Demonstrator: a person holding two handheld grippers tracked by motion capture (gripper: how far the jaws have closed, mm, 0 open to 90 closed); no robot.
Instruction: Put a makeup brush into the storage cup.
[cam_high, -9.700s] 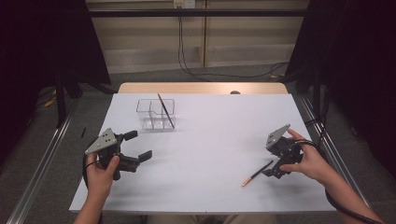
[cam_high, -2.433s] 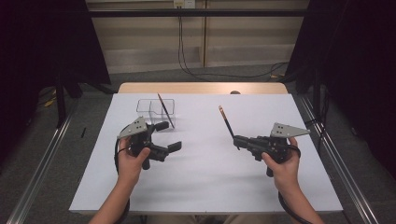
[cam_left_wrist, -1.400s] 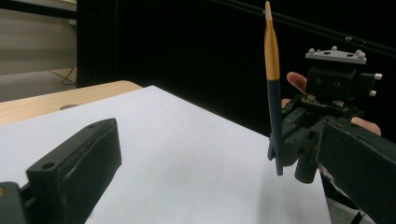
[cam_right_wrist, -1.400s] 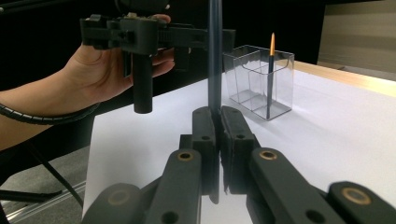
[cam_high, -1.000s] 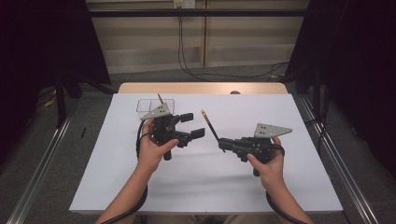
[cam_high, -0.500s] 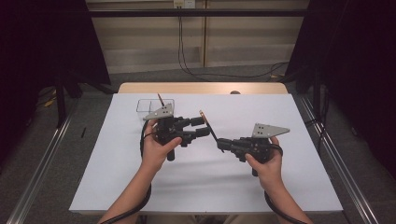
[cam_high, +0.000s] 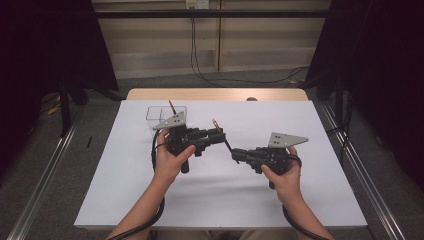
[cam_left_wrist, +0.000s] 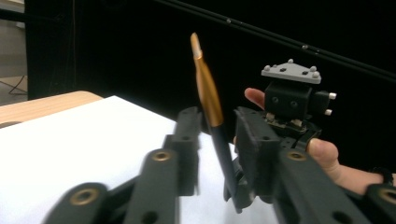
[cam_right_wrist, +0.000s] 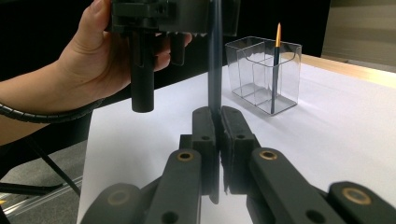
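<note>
The brush (cam_left_wrist: 208, 100) is being shown with a glossy gold ferrule above a smooth black handle. The grippers (cam_high: 218, 136) (cam_high: 236, 155) are being seen in matt black plastic with brass-coloured pivot bushings, each topped by a dull grey plate. The holder (cam_right_wrist: 263, 74) is being shown in clear glossy plastic. The tabletop (cam_high: 300, 130) is being covered in matt white sheet, with a bare wood edge behind.

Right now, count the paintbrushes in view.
2. One paintbrush is between both grippers' jaws above the table; another brush stands upright in the clear holder. None seems hidden.
</note>
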